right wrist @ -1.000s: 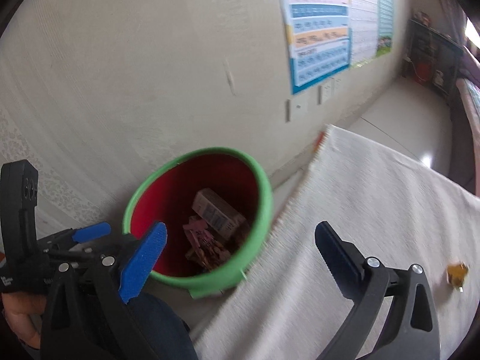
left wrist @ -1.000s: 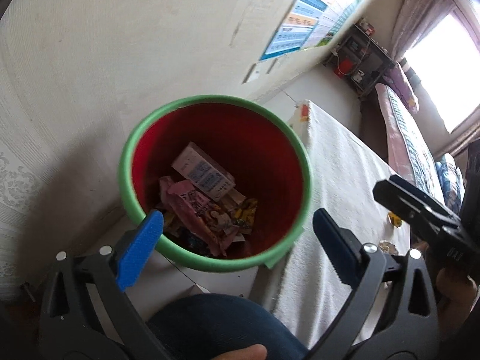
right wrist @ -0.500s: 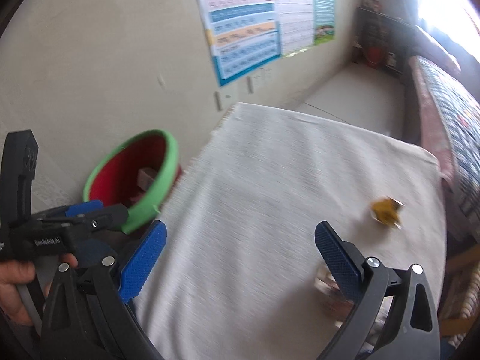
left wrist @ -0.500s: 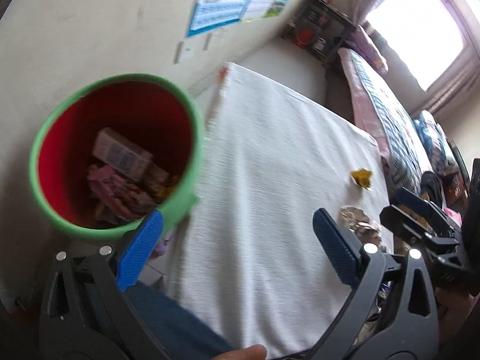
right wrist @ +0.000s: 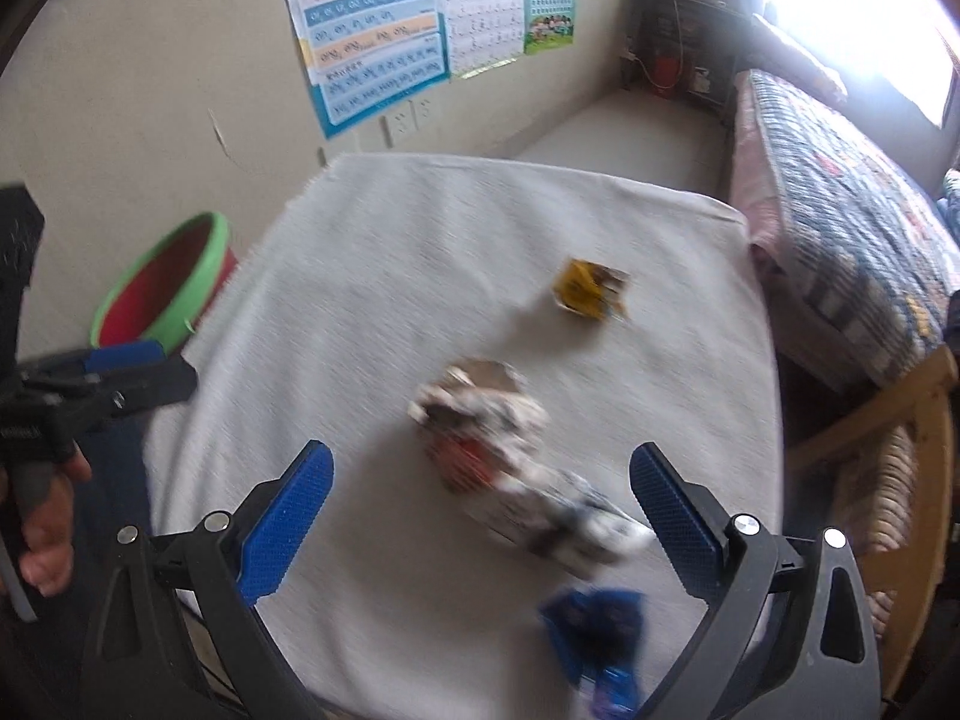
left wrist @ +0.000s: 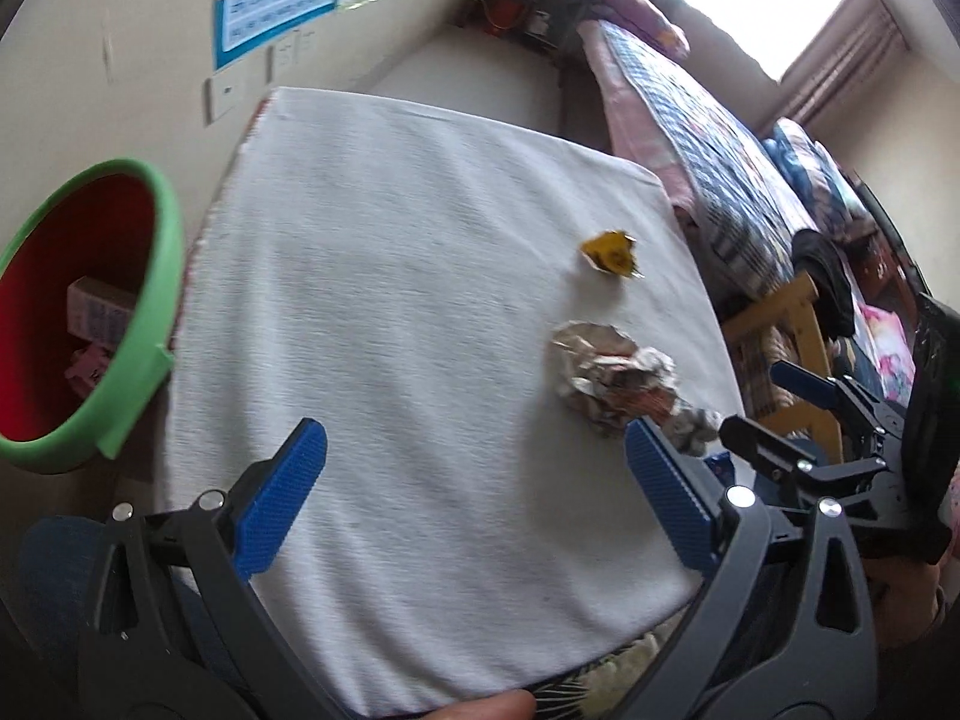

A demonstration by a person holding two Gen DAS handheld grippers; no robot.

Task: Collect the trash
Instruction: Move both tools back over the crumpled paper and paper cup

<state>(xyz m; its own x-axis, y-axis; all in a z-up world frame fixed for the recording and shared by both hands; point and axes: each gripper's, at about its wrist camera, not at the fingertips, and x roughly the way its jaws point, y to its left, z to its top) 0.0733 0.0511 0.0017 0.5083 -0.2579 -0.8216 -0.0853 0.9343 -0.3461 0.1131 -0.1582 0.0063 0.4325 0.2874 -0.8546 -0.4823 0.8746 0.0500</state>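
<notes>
Trash is partly collected: a carton and wrappers lie in the green-rimmed red bin beside the counter, while a yellow wrapper, crumpled paper and blue wrapper remain there, both the left tool and right tool gaping wide and empty.

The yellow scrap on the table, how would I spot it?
Find the white-clothed table by the wall. Three bits of trash lie toward its bed side. The yellow wrapper lies farthest from the tongs, beyond the crumpled grey-white paper and the blue wrapper, and is the smallest.
</notes>
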